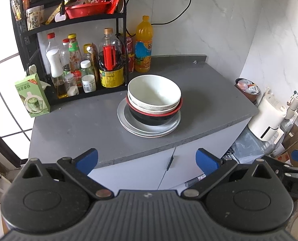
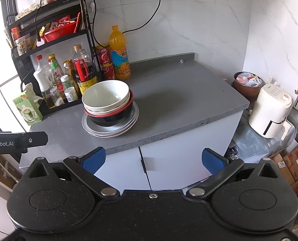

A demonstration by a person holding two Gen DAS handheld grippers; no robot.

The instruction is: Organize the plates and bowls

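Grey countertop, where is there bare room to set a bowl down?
The grey countertop is bare on its right half, between the stacked bowls on round metal plates and the right edge. A narrower strip lies along the front edge. It is crowded at back left, by the black rack of bottles.

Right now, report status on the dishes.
Both hand-held grippers, left and right, open, empty, short of counter. White bowls nested in black red-rimmed bowl on metal plates. Path unobstructed.

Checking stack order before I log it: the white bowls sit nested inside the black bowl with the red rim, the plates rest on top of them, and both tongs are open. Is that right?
One thing is wrong: the plates lie under the bowls, not on top. The left wrist view shows the white bowls nested in the black bowl with the red rim, which stands on the plates. Both the left tongs and right tongs are open.
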